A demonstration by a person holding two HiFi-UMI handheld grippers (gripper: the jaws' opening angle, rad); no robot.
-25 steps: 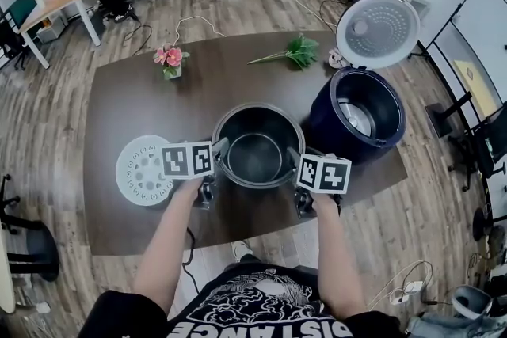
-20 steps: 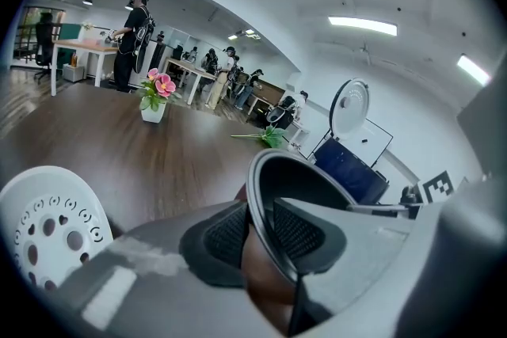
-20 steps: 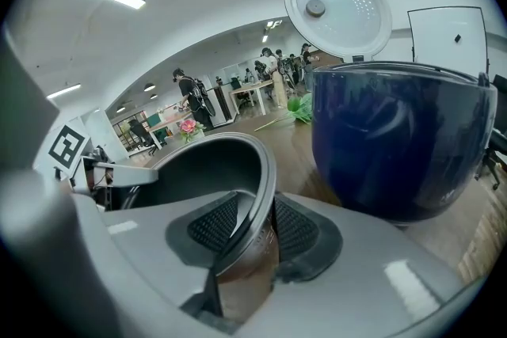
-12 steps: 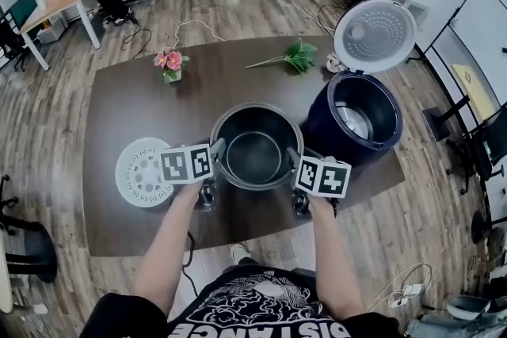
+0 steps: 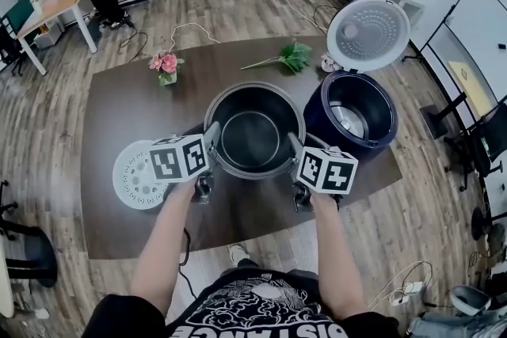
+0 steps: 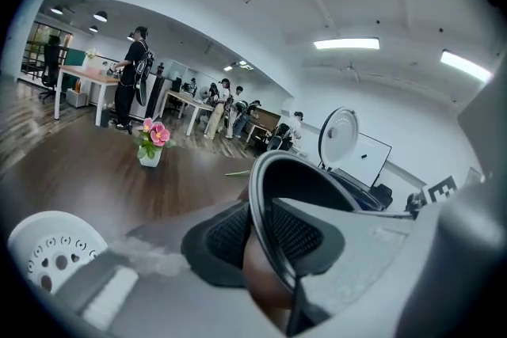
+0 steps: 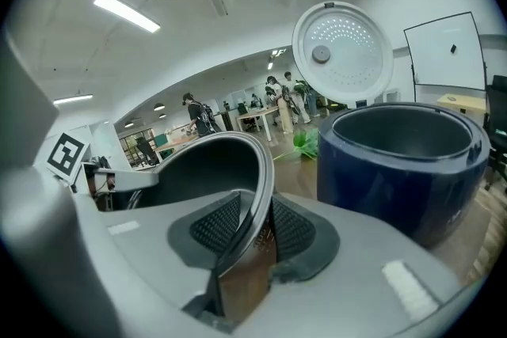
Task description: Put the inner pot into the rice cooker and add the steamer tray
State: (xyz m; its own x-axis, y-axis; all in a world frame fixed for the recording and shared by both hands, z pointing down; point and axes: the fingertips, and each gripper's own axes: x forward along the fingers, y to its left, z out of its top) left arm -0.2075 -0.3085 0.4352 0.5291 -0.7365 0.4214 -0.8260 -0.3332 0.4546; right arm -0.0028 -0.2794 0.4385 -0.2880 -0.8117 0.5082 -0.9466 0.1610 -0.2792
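Steel inner pot [image 5: 252,131], rim pinched by the just-tightened left gripper [image 5: 212,140] and right gripper [image 5: 293,145], should travel level (no tipping) to the rice cooker [image 5: 349,116] beside it.

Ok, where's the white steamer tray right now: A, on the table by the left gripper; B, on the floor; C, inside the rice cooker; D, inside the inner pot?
A: the steamer tray lies flat on the table just left of the left gripper, not in the inner pot or the rice cooker.
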